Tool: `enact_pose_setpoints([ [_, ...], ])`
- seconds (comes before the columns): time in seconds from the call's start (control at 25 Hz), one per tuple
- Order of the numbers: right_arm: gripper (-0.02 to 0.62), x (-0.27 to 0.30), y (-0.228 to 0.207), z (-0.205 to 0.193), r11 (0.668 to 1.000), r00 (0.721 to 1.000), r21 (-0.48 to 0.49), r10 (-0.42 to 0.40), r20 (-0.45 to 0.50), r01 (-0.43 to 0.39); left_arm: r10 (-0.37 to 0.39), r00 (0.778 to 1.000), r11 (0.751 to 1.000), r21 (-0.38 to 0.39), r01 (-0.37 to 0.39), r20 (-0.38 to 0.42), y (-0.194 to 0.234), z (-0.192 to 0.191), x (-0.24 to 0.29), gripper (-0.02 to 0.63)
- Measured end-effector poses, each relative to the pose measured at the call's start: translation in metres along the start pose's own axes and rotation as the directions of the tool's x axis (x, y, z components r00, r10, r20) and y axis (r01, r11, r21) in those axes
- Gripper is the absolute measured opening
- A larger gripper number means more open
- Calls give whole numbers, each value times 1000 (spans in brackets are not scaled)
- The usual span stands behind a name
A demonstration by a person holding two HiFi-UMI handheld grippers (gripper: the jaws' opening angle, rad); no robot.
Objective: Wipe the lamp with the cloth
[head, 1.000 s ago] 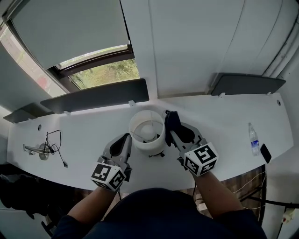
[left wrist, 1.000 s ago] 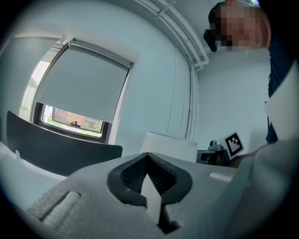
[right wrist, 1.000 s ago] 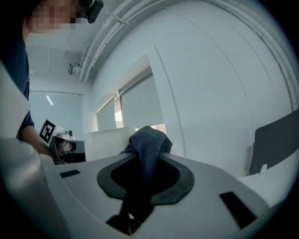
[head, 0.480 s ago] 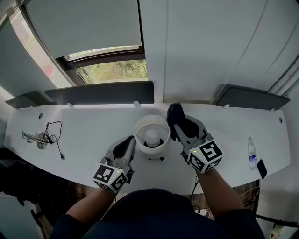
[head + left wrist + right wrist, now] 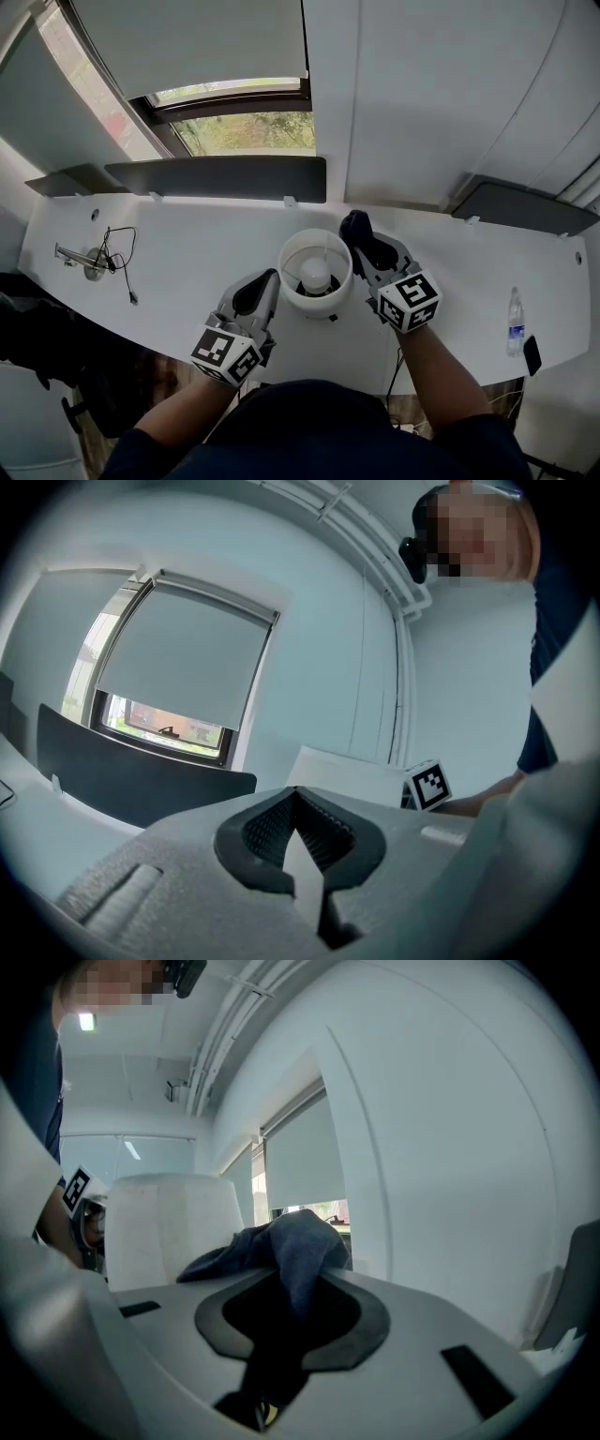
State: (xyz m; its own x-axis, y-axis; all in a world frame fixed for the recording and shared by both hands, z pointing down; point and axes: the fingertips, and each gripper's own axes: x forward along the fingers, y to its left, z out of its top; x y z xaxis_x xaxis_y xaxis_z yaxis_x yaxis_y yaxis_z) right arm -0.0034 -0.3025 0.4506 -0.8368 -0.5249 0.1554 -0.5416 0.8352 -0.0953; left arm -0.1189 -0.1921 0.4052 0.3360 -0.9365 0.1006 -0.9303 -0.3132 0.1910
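Observation:
A white table lamp (image 5: 315,270) with a round open shade stands on the white desk (image 5: 187,272), its bulb visible from above. My right gripper (image 5: 357,232) is shut on a dark blue cloth (image 5: 353,228), which touches the shade's right rear side. In the right gripper view the cloth (image 5: 281,1251) drapes out of the jaws next to the lamp shade (image 5: 169,1227). My left gripper (image 5: 266,281) sits shut and empty at the shade's left front side. The left gripper view shows the shade (image 5: 352,771) just past the shut left gripper (image 5: 298,810).
A small metal fitting with a black cable (image 5: 108,255) lies at the desk's left. A water bottle (image 5: 514,322) and a dark phone (image 5: 532,354) rest at the far right. Dark panels (image 5: 216,176) line the wall under a window.
My right gripper has slid the cloth a little further back along the shade's right side. The head view has shifted, so everything sits further right. The left gripper keeps its place by the lamp.

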Motion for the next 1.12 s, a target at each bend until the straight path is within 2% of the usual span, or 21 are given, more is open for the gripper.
enact_pose_setpoints([
  [0.36,86,31,-15,-53,998,991,10,57,-120,-56,37,999,999,-1,-37,-7,0,-1,-2,2],
  [0.52,86,42,-16,-57,993,984,16,119,-133,-117,53,999,999,0,-53,-10,1,-3,-2,2],
  [0.76,86,43,1,-3,973,973,1,230,-17,-230,59,998,998,-4,-59,-10,0,-3,-2,2],
  [1.12,86,11,18,69,980,974,-11,201,106,-201,20,1000,1000,-6,-20,12,-5,5,-6,3],
])
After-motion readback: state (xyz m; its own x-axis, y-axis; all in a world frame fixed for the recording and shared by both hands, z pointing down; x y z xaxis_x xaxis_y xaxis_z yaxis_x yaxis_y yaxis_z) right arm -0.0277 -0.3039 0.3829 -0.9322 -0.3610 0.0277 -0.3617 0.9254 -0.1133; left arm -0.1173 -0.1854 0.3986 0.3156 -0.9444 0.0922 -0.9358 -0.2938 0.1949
